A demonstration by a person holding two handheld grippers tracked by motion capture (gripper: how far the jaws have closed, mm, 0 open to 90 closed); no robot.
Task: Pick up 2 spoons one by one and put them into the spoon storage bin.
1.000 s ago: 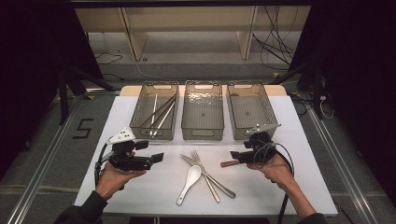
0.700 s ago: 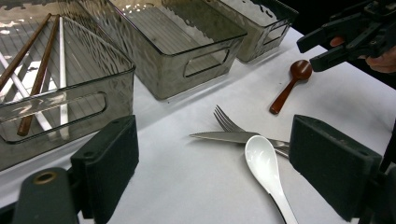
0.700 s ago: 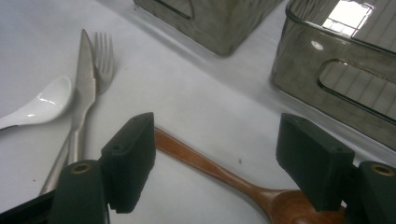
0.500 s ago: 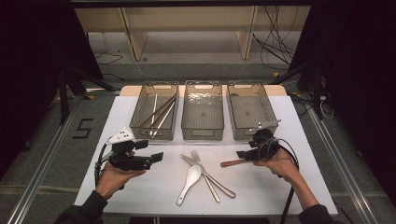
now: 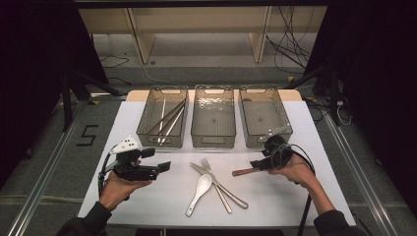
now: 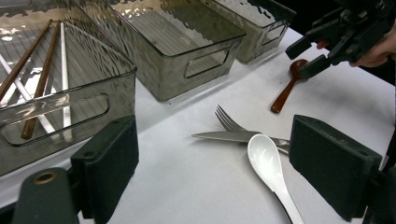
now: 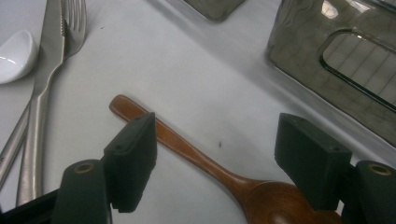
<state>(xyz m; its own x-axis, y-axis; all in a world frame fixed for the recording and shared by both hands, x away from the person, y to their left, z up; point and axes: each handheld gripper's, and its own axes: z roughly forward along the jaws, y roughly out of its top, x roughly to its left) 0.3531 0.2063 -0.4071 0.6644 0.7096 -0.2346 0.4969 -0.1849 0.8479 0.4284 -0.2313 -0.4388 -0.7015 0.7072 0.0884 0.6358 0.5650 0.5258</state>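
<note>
A brown wooden spoon point(image 7: 196, 154) lies flat on the white table, its bowl toward me. My right gripper point(image 7: 222, 158) is open and straddles it, one jaw beside the handle and the other beside the bowl. In the high view that gripper point(image 5: 258, 164) sits at the spoon point(image 5: 243, 171), right of centre. My left gripper point(image 6: 222, 168) is open and holds nothing, hovering at the left point(image 5: 160, 168). Ahead of it lie a white spoon point(image 6: 271, 168), a knife point(image 6: 233, 136) and a fork point(image 6: 226, 121).
Three clear grey bins stand in a row at the back: the left one point(image 5: 147, 129) holds several chopsticks, the middle point(image 5: 213, 140) and right point(image 5: 275, 132) hold nothing I can see. The right bin's wall point(image 7: 345, 60) is close behind my right gripper.
The right hand has shifted very slightly over the wooden spoon. The left gripper and the cutlery have not moved.
</note>
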